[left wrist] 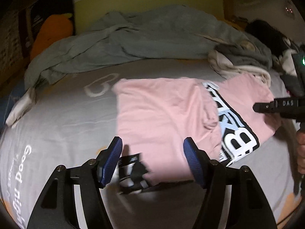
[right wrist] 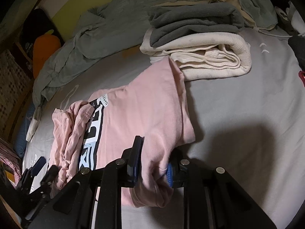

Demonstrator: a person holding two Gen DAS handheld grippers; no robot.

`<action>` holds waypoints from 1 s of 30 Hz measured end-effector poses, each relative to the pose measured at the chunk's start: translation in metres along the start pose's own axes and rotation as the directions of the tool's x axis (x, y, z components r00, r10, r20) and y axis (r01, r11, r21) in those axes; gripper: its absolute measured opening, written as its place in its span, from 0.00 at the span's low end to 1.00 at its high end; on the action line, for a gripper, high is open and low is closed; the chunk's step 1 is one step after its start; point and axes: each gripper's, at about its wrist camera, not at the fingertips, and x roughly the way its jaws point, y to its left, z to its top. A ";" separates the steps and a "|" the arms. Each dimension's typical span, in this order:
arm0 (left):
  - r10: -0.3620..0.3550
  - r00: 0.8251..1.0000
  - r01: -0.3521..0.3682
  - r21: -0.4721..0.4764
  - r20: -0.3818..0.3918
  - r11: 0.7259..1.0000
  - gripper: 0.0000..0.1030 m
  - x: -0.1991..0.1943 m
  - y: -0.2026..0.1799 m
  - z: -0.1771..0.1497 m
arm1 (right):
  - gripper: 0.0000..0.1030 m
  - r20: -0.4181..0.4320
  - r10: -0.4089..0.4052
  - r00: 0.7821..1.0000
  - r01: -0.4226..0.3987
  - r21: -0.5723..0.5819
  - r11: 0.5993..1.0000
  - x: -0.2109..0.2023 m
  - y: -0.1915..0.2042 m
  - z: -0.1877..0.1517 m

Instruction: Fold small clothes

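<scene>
A pink T-shirt [left wrist: 164, 110] with a black and white print lies on the grey bedsheet [left wrist: 63, 126]. Its left part is folded over the print. My left gripper [left wrist: 152, 141] stands open over the shirt's near edge, and the blue pads [left wrist: 114, 158] press on nothing. In the right wrist view it shows at the lower left [right wrist: 46, 165], beside the bunched sleeve. My right gripper [right wrist: 154, 158] is shut on a gathered fold of the pink T-shirt [right wrist: 144, 103] at its right side. The left wrist view shows the right gripper [left wrist: 265, 107] at the far right.
A folded stack of cream and grey clothes [right wrist: 200, 53] sits just beyond the shirt. A rumpled grey-green duvet [left wrist: 137, 38] fills the back of the bed. An orange plush [left wrist: 51, 32] leans at the far left. A person's hand [left wrist: 301, 152] shows at the right edge.
</scene>
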 end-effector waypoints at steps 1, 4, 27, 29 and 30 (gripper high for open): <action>-0.014 1.000 0.014 -0.025 -0.002 1.000 0.63 -0.001 0.007 -0.003 | 0.22 0.002 0.003 1.000 -0.003 0.005 1.000 0.000 -0.001 0.000; -0.054 0.997 0.049 -0.088 -0.051 0.995 0.64 0.009 0.022 -0.017 | 0.22 0.011 0.001 1.000 -0.001 0.010 1.000 0.001 -0.002 -0.001; 0.047 0.976 -0.007 -0.186 0.214 0.982 0.67 -0.081 0.088 0.014 | 0.11 0.262 -0.060 0.963 0.135 -0.277 0.951 -0.068 0.122 -0.009; 0.074 0.969 -0.024 -0.205 0.238 0.979 0.67 -0.090 0.104 0.018 | 0.11 0.265 -0.035 0.964 0.116 -0.299 0.947 -0.067 0.148 -0.010; 0.099 0.964 -0.049 -0.202 0.248 0.978 0.67 -0.093 0.111 0.019 | 0.11 0.262 -0.018 0.965 0.100 -0.307 0.946 -0.064 0.161 -0.011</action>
